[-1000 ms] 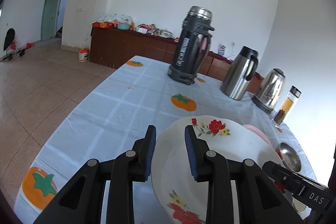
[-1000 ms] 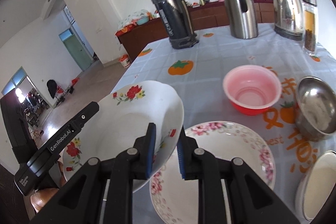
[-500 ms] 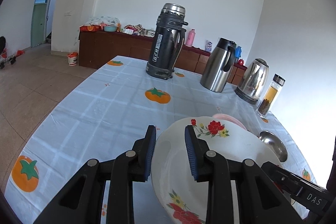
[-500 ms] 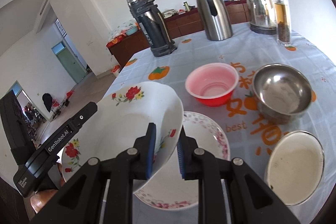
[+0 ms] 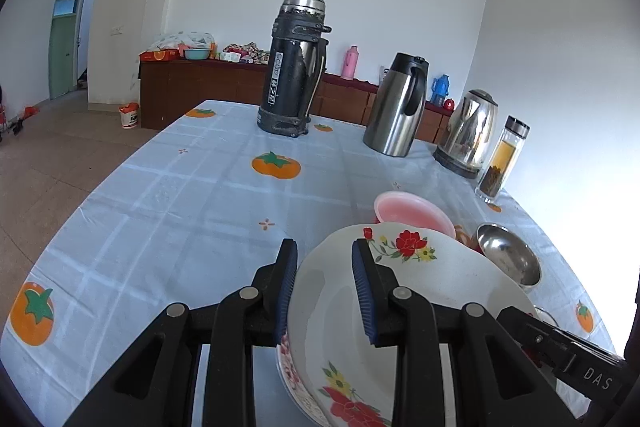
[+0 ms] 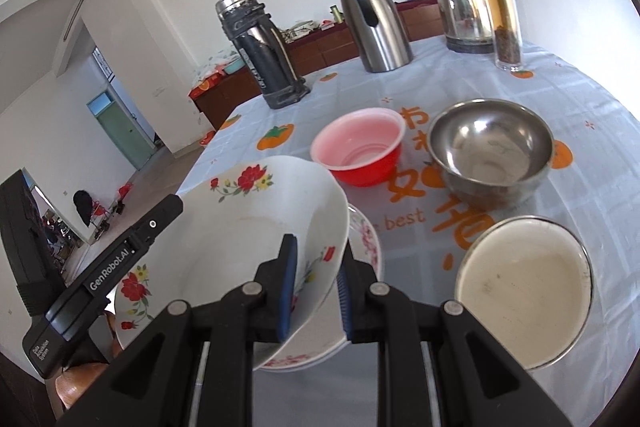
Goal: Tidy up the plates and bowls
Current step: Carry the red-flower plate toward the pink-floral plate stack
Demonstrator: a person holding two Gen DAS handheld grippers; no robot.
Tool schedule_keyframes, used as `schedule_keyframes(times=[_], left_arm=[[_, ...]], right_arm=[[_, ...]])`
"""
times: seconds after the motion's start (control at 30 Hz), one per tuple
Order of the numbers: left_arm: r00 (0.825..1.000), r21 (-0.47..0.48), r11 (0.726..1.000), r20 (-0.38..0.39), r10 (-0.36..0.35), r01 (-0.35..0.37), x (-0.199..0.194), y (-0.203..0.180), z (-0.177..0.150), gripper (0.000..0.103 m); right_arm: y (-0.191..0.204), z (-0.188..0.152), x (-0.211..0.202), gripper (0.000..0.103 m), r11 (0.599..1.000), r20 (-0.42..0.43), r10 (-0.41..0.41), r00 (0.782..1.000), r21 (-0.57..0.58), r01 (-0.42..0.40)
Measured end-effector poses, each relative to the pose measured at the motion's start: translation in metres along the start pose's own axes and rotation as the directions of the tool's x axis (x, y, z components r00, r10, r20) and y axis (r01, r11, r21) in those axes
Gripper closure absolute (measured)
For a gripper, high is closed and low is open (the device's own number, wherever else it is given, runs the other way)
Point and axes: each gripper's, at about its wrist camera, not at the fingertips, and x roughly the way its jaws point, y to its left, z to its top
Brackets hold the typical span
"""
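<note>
Persimmon-print cloth covers the tabletop (image 5: 168, 195). Held tilted over a pink-flowered plate (image 6: 366, 239), largely hidden beneath, the floral bowl (image 6: 256, 227) is gripped at opposite rims by the left hand-held gripper (image 5: 325, 287) and right hand-held gripper (image 6: 316, 287), both angled downward.

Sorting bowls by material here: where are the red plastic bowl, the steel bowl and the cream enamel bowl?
red plastic bowl (image 6: 362, 173), right wrist view, outer wall
steel bowl (image 6: 490, 151), right wrist view, inner wall
cream enamel bowl (image 6: 520, 287), right wrist view, inside bottom
</note>
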Motion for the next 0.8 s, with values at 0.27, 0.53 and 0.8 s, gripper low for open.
schedule_keyframes(times=[0.27, 0.53, 0.8], left_arm=[[1.000, -0.005, 1.000, -0.018, -0.003, 0.003, 0.013, -0.003, -0.011, 0.072], [1.000, -0.003, 1.000, -0.020, 0.000, 0.000, 0.017, -0.002, -0.014, 0.072], [1.000, -0.011, 1.000, -0.028, 0.001, -0.001, 0.023, 0.000, -0.020, 0.072]], right_arm=[[-0.009, -0.009, 0.005, 0.084, 1.000, 0.001, -0.029, 1.000, -0.005, 0.029], [-0.011, -0.015, 0.011, 0.084, 0.999, -0.008, -0.042, 0.999, -0.013, 0.042], [-0.011, -0.019, 0.020, 0.084, 0.998, -0.020, -0.063, 0.998, -0.032, 0.062]])
